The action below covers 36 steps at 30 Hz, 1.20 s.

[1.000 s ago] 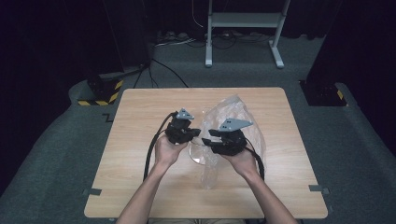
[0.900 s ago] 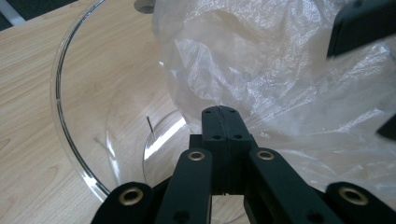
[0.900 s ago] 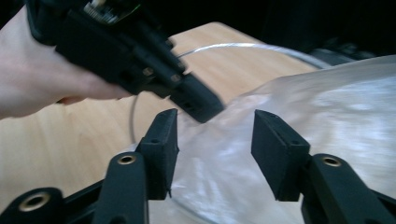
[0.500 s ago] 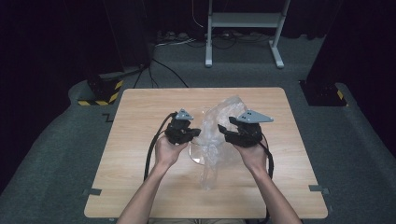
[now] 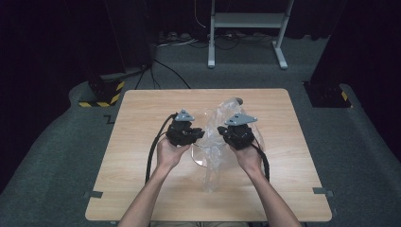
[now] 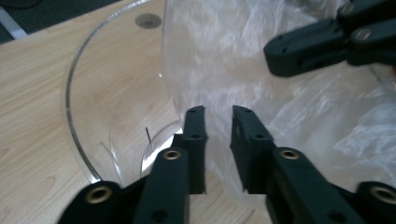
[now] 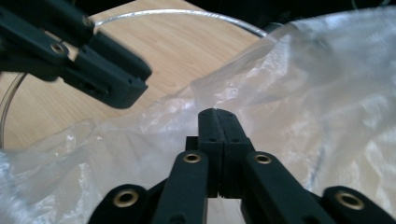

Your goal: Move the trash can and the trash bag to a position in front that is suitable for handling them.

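Note:
A crumpled clear plastic bag (image 5: 213, 161) lies across the middle of the wooden table (image 5: 142, 189), draped partly over a clear round container (image 5: 195, 155). My right gripper (image 5: 222, 130) meets the bag from the right. In the right gripper view its jaws (image 7: 218, 114) are pressed together on a fold of the bag (image 7: 303, 93). My left gripper (image 5: 200, 135) faces it from the left. In the left gripper view its jaws (image 6: 218, 114) stand a little apart at the bag's edge (image 6: 280, 102), just over the container's rim (image 6: 70, 93).
A white metal stand (image 5: 246, 21) and cables sit on the floor beyond the table. A black base with yellow stripes (image 5: 101, 94) is at the table's far left corner, and another black base (image 5: 326, 94) at the far right. Bare wood surrounds the bag.
My right gripper lifted and swung away to the right with the bag, then came back a little toward the left gripper. The left gripper has barely moved.

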Available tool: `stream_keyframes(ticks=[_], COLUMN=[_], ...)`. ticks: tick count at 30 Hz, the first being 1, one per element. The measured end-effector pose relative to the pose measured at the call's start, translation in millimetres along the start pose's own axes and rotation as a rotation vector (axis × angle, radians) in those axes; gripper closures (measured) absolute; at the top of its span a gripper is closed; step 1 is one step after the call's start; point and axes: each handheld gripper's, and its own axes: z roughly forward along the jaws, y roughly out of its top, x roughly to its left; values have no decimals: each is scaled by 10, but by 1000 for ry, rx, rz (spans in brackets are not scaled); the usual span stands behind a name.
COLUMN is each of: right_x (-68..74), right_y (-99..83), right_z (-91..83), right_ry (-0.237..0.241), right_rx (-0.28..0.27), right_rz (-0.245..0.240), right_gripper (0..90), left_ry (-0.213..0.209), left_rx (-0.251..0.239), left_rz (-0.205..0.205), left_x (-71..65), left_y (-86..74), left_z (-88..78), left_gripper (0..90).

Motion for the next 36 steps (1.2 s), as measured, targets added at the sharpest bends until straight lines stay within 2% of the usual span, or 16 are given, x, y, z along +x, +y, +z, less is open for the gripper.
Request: stream_keyframes(ticks=[2,5,9,10,14,16,21,25,26,28,32,33,36], right_x=[17,42,116,116,153,157,170,219,228,241,203,189,152], right_y=[-7,-3,25,25,34,31,20,28,29,28,24,26,34], right_z=[26,29,12,12,21,31,39,45,45,40,-20,-46,-138], right_ry=[23,52,114,114,168,181,217,249,251,254,239,235,213], right_rx=[14,15,-4,-4,-4,2,7,7,7,7,-22,-35,-73], right_rz=[-4,-10,-44,-44,-63,-69,-88,-112,-116,-121,-98,-89,-70], right_gripper=[900,900,900,900,900,900,900,889,874,825,693,663,615], left_ry=[4,7,14,11,7,20,26,45,54,44,78,75,86], left_rx=[-26,-44,-26,-27,-31,-34,-61,-35,-21,-17,-2,0,6], left_rz=[-7,-16,-14,-16,-10,-2,-45,-51,-53,-70,-43,-44,-31], left_x=[4,11,11,2,-37,-44,-10,3,3,17,5,-1,-12], left_y=[10,21,36,37,52,62,85,102,99,94,93,91,91], left_z=[-38,-54,-13,2,34,36,9,52,77,84,77,79,79], left_gripper=[659,596,571,571,561,558,491,468,466,454,450,451,453])
